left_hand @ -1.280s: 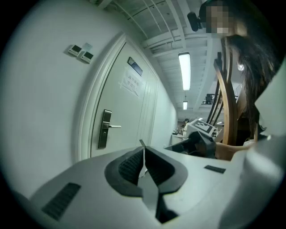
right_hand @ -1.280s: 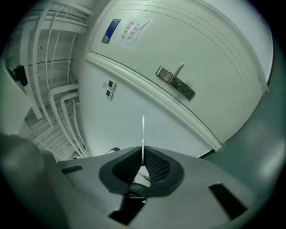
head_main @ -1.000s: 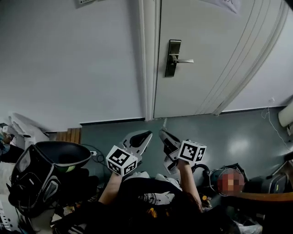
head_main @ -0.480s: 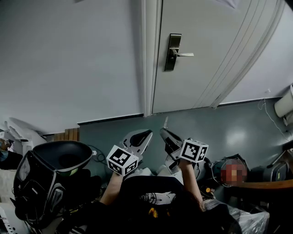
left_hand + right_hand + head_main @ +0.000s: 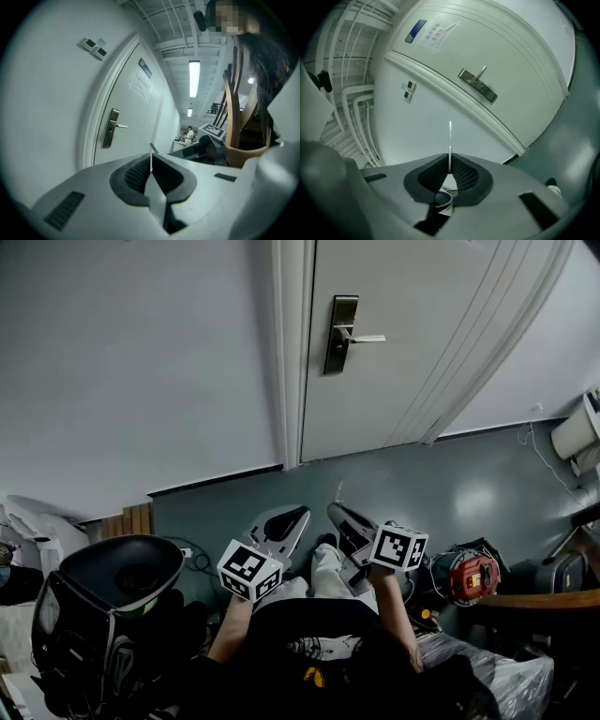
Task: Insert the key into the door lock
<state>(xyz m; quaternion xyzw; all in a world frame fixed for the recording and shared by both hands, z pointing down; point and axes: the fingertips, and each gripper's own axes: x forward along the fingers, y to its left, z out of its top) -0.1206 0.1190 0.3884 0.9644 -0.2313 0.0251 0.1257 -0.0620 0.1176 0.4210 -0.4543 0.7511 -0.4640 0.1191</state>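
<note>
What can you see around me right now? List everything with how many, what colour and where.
door: one, white, straight ahead
lock plate with lever handle: one, metallic, left edge of the door
paper notice: one, white, high on the door
wall switches: two, pale, wall left of the door frame
container: one, black, floor at lower left
round object: one, red, floor at lower right
key: one, silvery, sticking out of the right gripper's jaws
left hand-held gripper: one, grey-white, jaws together, nothing between them
right hand-held gripper: one, grey-white, closed on the key
</note>
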